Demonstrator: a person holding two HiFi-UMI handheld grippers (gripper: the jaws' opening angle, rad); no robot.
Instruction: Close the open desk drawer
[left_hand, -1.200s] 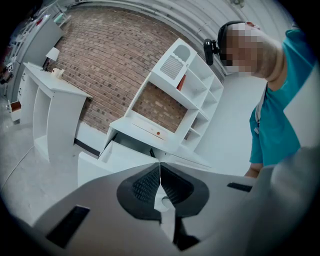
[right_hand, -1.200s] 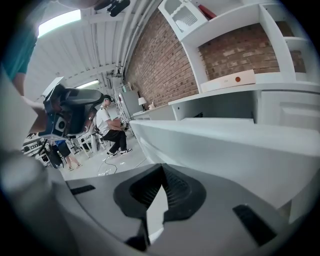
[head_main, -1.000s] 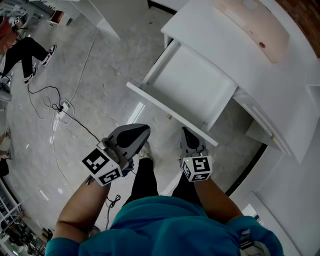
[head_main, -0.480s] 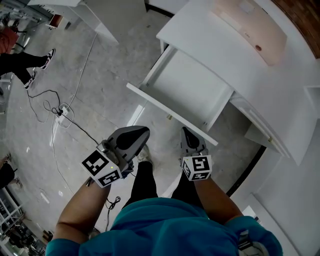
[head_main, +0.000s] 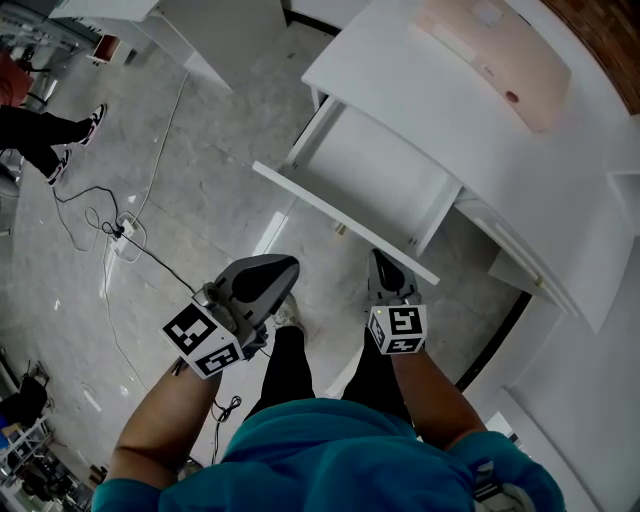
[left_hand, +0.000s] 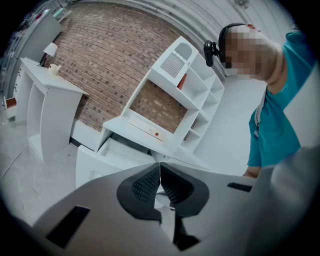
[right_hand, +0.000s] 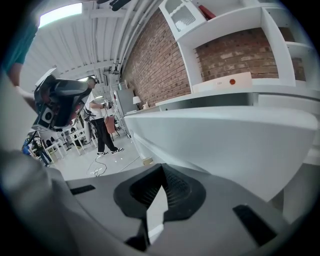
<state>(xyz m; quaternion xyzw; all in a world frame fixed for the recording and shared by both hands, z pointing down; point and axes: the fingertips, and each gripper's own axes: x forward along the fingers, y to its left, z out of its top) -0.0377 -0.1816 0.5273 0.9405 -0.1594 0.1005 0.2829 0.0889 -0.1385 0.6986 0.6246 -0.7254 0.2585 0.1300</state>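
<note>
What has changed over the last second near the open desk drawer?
The right gripper has edged slightly forward toward the front panel of the drawer. Nothing was taken hold of or let go. The drawer stays open, the left gripper hangs where it was, and both grippers remain shut and empty.
</note>
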